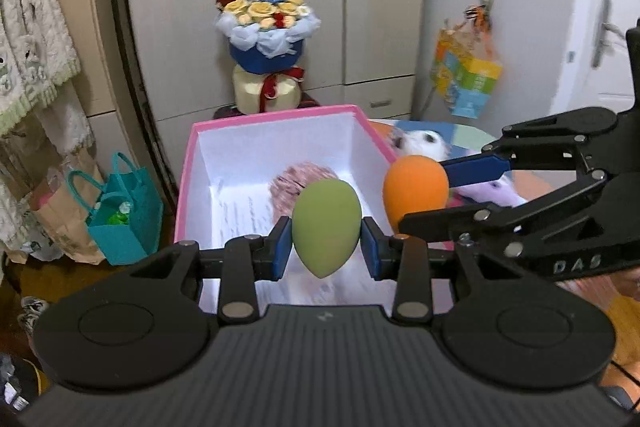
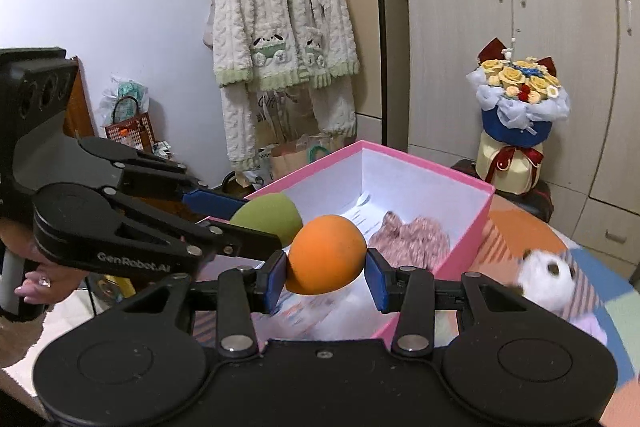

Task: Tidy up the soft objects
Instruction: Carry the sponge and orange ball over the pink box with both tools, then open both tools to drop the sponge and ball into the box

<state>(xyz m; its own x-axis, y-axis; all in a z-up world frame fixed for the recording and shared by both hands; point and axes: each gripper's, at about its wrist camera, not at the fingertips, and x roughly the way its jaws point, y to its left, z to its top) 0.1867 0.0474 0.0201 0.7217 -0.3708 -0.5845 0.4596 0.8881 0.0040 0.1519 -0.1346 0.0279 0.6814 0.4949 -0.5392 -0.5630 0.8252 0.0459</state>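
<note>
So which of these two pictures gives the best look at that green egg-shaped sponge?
The left wrist view. There the green sponge shows whole, point down, pinched between the left gripper's blue pads over the pink box. In the right wrist view the same green sponge is half hidden behind the left gripper's finger and the orange sponge.

The table (image 2: 624, 303), covered in colourful patchwork, carries the open pink box (image 2: 464, 251) and, just beside it, a white plush toy (image 2: 548, 275).

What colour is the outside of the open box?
Pink, with a white inside; the cardboard box shows best in the right wrist view.
</note>
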